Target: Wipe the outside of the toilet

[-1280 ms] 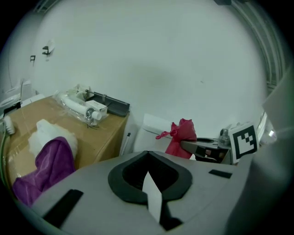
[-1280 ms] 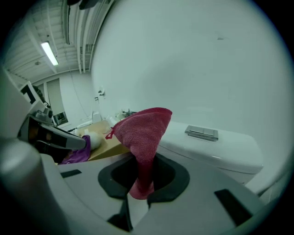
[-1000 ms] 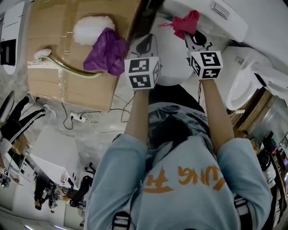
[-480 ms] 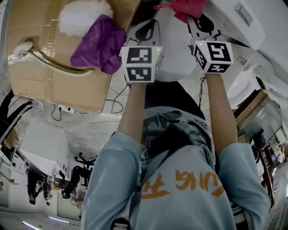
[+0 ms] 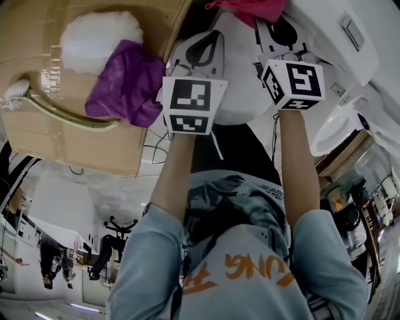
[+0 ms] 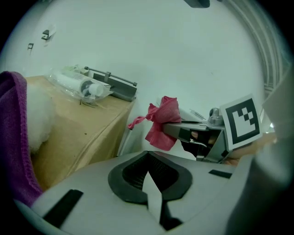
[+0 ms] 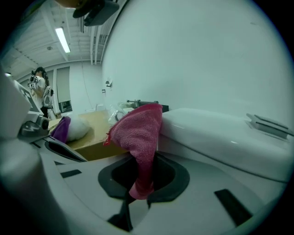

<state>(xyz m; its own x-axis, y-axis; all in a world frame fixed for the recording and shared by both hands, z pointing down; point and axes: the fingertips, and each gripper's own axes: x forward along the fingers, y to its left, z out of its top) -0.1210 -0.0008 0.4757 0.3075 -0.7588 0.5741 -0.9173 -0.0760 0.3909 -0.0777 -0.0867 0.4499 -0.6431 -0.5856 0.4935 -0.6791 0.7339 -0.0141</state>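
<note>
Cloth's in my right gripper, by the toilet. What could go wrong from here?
1. The cloth is held in the right gripper by only a narrow pinch, so a firm wipe on the toilet may pull it out.
2. The empty left gripper sits close beside it, so the two could knock together.

Two cloths (image 5: 250,7) (image 5: 122,84), one cardboard box (image 5: 69,140)

In your head view, the top edge cuts off the pink cloth (image 5: 247,7); the toilet (image 5: 325,31) runs past the top and right edges.
</note>
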